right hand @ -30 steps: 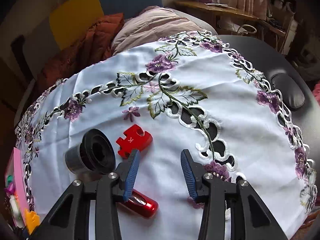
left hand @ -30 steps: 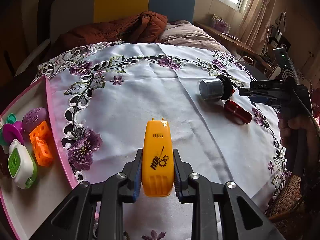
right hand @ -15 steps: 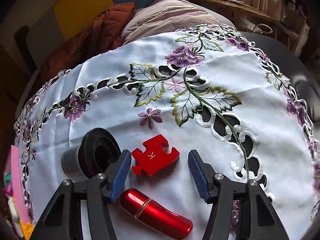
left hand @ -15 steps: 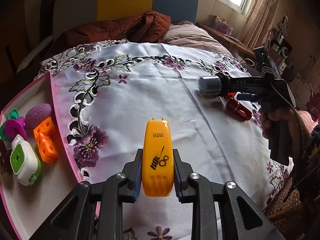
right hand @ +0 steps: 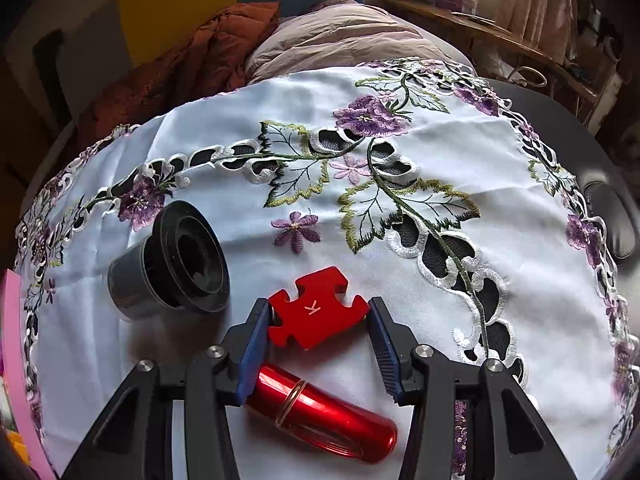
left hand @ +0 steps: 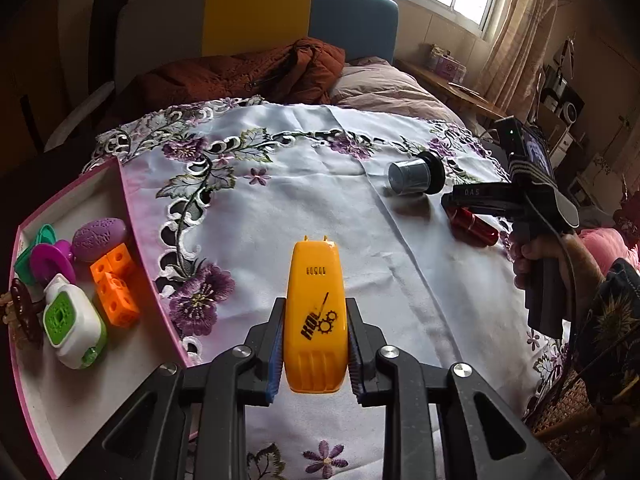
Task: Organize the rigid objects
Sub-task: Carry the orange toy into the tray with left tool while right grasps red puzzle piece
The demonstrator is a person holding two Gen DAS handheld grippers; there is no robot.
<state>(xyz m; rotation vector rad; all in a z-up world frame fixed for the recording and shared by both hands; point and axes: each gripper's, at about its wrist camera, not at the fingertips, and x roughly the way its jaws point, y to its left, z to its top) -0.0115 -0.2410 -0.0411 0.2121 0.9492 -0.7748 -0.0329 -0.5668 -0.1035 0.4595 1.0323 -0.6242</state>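
Note:
My left gripper [left hand: 314,344] is shut on a yellow plastic toy piece [left hand: 315,316] and holds it above the embroidered cloth, right of the pink-rimmed tray [left hand: 144,248]. My right gripper [right hand: 318,328] is open, its jaws on either side of a red jigsaw-shaped block [right hand: 316,312] lying on the cloth. A red metallic tube [right hand: 324,412] lies under the gripper; it also shows in the left wrist view [left hand: 476,228]. A black and grey cylinder [right hand: 172,264] lies to the left.
The tray holds a purple egg shape [left hand: 98,238], orange cubes [left hand: 116,284], a white and green case [left hand: 74,320] and magenta and teal pieces [left hand: 44,258]. A bed with an orange quilt [left hand: 248,72] lies beyond the table.
My right gripper has moved forward and down so its open jaws now flank the red jigsaw block. My left gripper has stayed shut on the yellow piece, shifting slightly.

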